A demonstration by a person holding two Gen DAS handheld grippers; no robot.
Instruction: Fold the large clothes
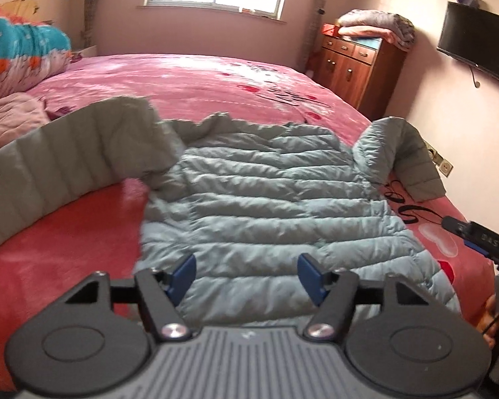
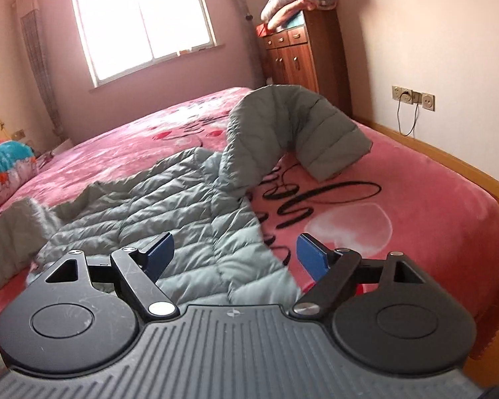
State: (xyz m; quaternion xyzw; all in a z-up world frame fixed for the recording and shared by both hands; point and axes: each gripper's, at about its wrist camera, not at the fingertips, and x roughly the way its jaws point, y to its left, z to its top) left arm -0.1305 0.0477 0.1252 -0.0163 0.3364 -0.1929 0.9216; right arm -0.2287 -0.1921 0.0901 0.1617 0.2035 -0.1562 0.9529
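A grey-green quilted puffer jacket (image 1: pixel 262 199) lies spread flat on the pink bed, hem toward me. Its left sleeve (image 1: pixel 50 166) stretches out to the left and its right sleeve (image 1: pixel 402 153) bends in an arch at the right. My left gripper (image 1: pixel 246 276) is open and empty, hovering over the jacket's hem. In the right wrist view the jacket (image 2: pixel 169 219) lies left of centre with the arched sleeve (image 2: pixel 296 133) beyond. My right gripper (image 2: pixel 233 259) is open and empty over the jacket's right hem edge. It also shows at the right of the left wrist view (image 1: pixel 475 236).
The pink patterned bedspread (image 1: pixel 216 76) covers the bed. A rolled teal and pink quilt (image 1: pixel 20 53) lies at the far left. A wooden dresser (image 1: pixel 359 63) with folded blankets stands by the right wall, with a wall television (image 1: pixel 479 46). Wall sockets with a cord (image 2: pixel 412 99) are at the right.
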